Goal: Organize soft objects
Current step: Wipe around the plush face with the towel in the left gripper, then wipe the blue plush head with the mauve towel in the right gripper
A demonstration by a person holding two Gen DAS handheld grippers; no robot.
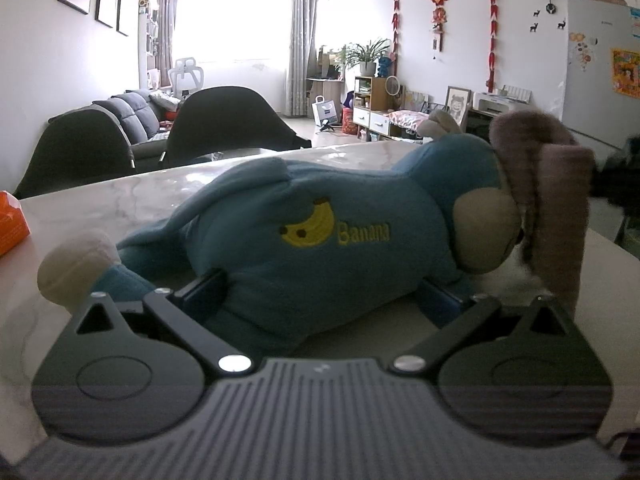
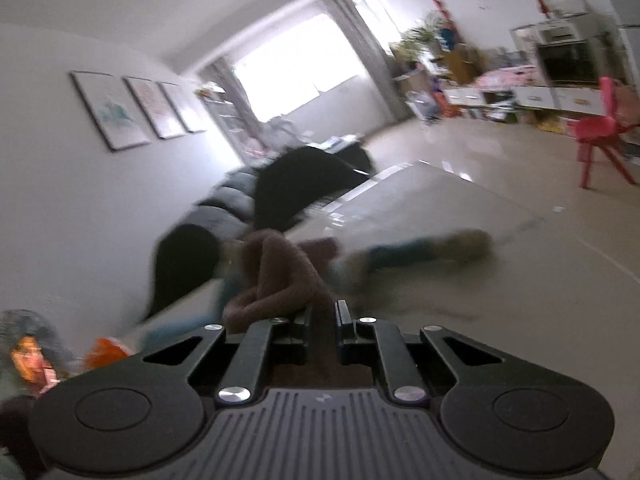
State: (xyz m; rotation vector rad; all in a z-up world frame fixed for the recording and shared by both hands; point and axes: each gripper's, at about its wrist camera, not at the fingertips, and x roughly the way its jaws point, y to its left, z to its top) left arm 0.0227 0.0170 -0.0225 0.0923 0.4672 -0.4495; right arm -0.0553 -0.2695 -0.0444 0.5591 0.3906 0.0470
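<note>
The left tongs (image 1: 322,288) are standing wide, their two dark fingers (image 1: 206,286) lying either side of the belly of a blue plush monkey (image 1: 320,216); whether the pads are pressing into the fabric I cannot tell. The monkey is lying on its side across the pale marbled worktop (image 1: 132,196), filling the middle of the left wrist view, with a yellow banana and the word "Banana" stitched on its body, a beige foot (image 1: 76,264) pointing to 9 o'clock and its beige muzzle toward 3 o'clock. A brown plush piece (image 1: 560,200) is draping over the head at 3 o'clock. An orange box (image 1: 10,220) is sitting at the worktop's edge at 9 o'clock, and two dark chairs (image 1: 224,124) are standing beyond the far edge at 11 o'clock, with a grey sofa (image 1: 132,112) behind them. The right tongs (image 2: 322,316) are drawn narrow, pinching a strip of the brown plush fabric (image 2: 280,276), which is rising from the jaws toward 12 o'clock. The right wrist view is blurring heavily; past the brown fabric the blue monkey (image 2: 404,252) is stretching toward 2 o'clock on the worktop (image 2: 440,208), and a pink chair (image 2: 600,136) is standing on the floor at 2 o'clock.
</note>
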